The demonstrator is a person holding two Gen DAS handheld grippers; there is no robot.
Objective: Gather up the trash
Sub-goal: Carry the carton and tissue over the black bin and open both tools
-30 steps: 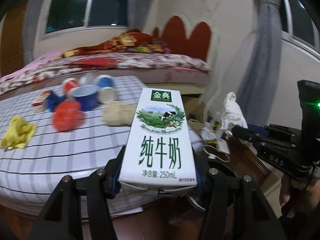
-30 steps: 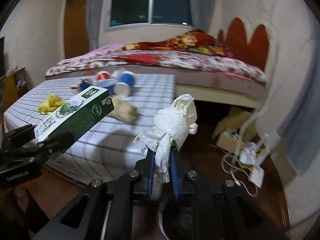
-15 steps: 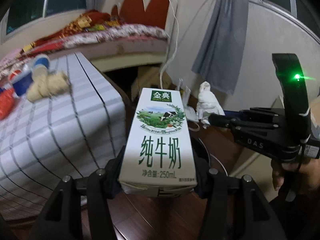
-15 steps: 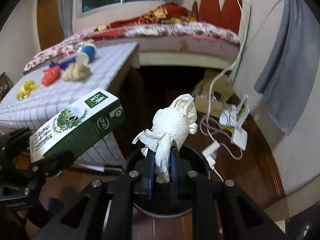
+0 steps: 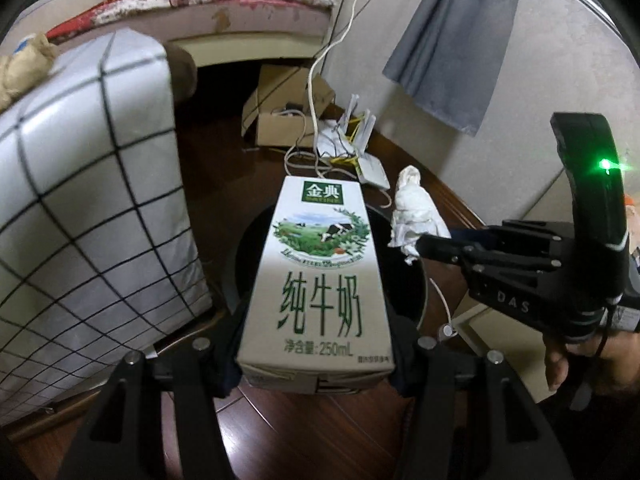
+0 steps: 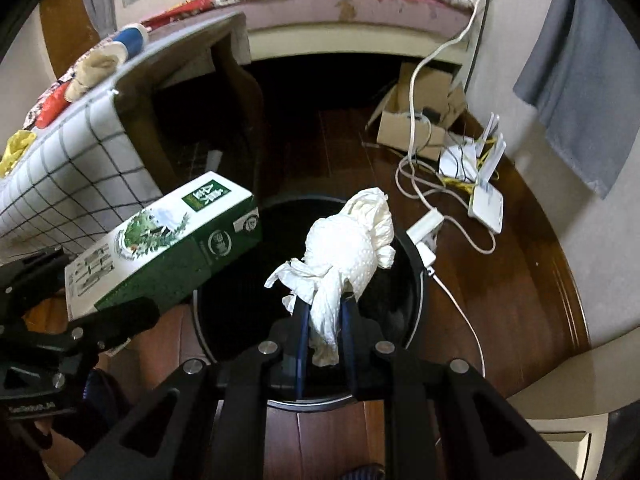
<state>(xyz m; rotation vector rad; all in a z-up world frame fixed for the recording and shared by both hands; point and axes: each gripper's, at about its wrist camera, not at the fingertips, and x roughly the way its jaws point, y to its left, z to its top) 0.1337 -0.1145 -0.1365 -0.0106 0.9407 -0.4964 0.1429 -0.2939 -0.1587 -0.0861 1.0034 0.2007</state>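
While above the black bin (image 6: 416, 276), left gripper (image 5: 316, 360) clamps milk carton (image 5: 320, 280) reading "纯牛奶 250mL"; right gripper (image 6: 325, 320) pinches crumpled tissue (image 6: 344, 248)

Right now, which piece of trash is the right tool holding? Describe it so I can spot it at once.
Find the round black bin on the dark wood floor beside the checked table. Above it, the right tool pinches a crumpled white paper towel. Unlike the boxy green-and-white milk carton alongside, it is soft and unprinted.
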